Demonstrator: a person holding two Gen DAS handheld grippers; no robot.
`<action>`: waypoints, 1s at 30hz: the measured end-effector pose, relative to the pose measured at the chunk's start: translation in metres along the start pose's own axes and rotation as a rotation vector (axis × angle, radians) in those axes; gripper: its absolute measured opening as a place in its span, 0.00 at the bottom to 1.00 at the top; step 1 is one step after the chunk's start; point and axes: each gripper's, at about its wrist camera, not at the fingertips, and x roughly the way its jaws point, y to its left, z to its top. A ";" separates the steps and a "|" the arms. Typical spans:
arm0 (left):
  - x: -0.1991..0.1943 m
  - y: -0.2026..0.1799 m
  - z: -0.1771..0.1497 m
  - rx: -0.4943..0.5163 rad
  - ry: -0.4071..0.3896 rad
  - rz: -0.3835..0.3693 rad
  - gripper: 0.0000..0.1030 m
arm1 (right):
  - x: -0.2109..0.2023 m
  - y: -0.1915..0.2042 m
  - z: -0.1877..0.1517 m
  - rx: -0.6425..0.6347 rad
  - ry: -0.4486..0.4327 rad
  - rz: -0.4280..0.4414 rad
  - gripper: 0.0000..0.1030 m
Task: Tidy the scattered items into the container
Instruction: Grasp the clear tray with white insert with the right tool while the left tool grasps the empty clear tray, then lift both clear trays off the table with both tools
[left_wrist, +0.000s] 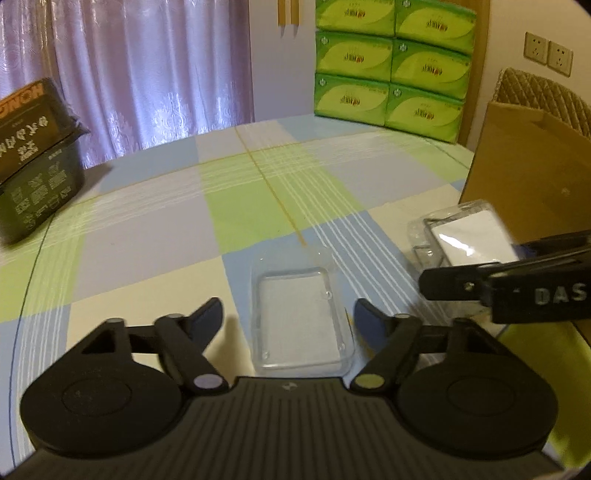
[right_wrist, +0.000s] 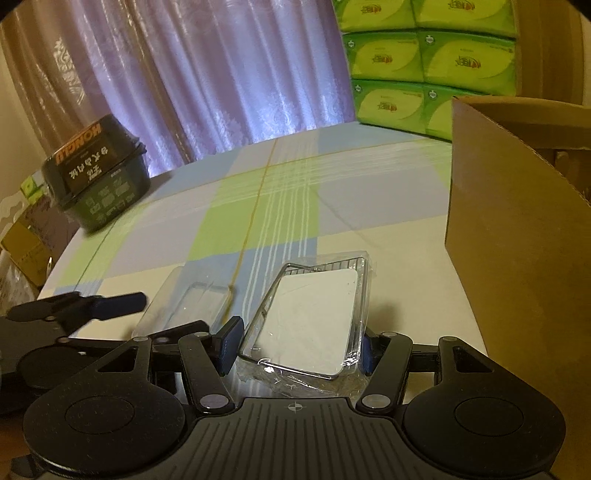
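Note:
A clear, empty plastic tray lies flat on the checked tablecloth. My left gripper is open, with one finger on each side of the tray, and neither finger touches it. My right gripper is shut on a clear plastic-wrapped case with a white insert, its blue pads pressing on both sides. The same case shows at the right of the left wrist view, just in front of the open cardboard box. The empty tray lies to the left of the held case.
The cardboard box stands at the table's right side. A dark green lidded tub sits at the far left near the round table edge. Stacked green tissue packs stand at the back, with a quilted chair back behind the box.

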 end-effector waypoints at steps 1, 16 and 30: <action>0.004 -0.001 0.000 -0.001 0.016 -0.001 0.64 | 0.000 0.000 -0.001 0.000 0.000 0.000 0.61; -0.078 -0.018 -0.072 -0.153 0.111 0.064 0.50 | -0.025 0.018 -0.032 -0.027 0.093 0.053 0.60; -0.189 -0.056 -0.158 -0.206 0.123 0.106 0.50 | -0.127 0.044 -0.130 -0.115 0.139 0.096 0.60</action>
